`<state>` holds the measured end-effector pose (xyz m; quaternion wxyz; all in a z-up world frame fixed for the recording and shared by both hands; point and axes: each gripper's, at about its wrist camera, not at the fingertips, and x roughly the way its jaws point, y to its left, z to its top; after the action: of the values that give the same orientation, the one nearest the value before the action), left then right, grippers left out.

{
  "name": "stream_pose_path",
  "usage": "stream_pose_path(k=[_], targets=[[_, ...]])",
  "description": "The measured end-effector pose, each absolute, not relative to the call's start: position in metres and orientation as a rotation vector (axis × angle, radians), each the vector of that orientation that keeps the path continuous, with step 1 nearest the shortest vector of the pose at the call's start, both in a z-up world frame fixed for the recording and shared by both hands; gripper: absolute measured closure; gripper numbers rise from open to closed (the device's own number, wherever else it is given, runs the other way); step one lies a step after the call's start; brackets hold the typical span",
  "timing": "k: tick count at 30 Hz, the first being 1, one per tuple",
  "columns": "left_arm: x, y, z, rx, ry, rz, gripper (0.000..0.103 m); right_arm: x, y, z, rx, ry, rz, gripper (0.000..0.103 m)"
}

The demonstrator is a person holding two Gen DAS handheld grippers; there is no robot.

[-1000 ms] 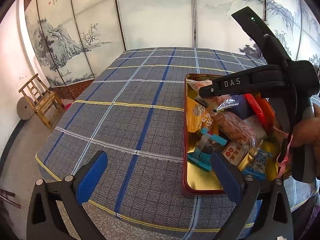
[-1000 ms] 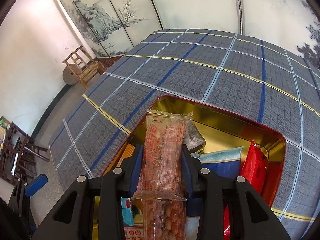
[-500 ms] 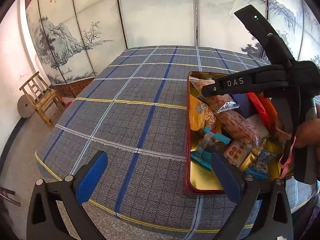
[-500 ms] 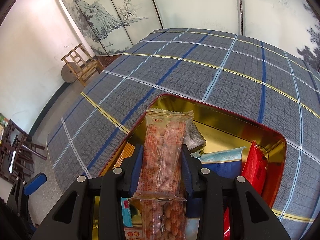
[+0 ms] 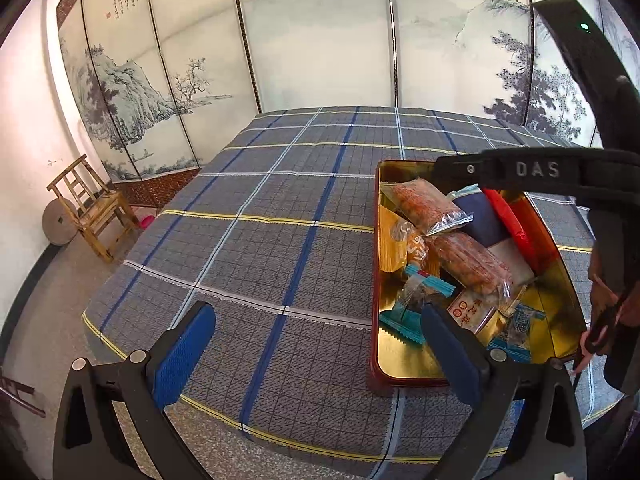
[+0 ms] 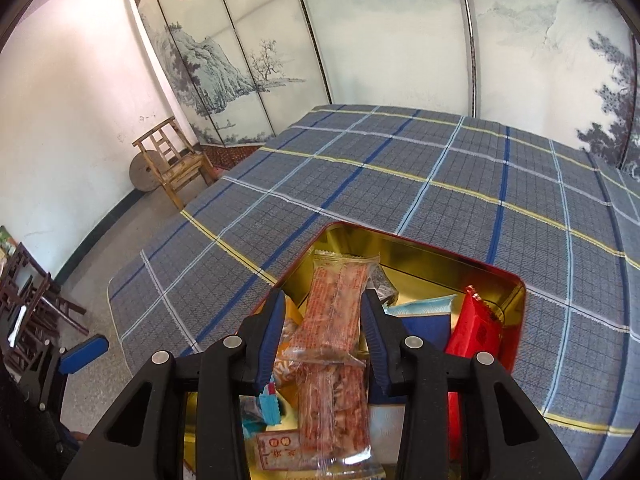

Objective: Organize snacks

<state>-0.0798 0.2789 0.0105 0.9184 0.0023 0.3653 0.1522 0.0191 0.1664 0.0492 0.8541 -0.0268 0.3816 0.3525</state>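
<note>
Right fingers [image 6: 276,320] just widening, loose beside peanut-bar packet [image 6: 340,300] over tin [image 6: 516,292]; left gripper [image 5: 320,344] spread wide, tilted downward.

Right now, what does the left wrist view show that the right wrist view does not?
Only the left wrist view shows the right tool's black body from outside, marked DAS, and the left tool open over the cloth. Only the right wrist view shows the right tool with its pads just opened beside the clear snack pack. Both show the red tin, the checked cloth and the wooden chair.
</note>
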Motion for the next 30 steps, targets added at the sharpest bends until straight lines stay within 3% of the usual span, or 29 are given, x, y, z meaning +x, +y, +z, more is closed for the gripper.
stream_pose_path(k=[13, 30], targets=[[-0.111, 0.259, 0.054, 0.028, 0.603, 0.319, 0.001, -0.081, 0.117, 0.094, -0.154, 0.531, 0.73, 0.043], [-0.136, 0.218, 0.092, 0.08, 0.518, 0.287, 0.001, -0.132, 0.068, 0.123, -0.13, 0.396, 0.688, 0.03]])
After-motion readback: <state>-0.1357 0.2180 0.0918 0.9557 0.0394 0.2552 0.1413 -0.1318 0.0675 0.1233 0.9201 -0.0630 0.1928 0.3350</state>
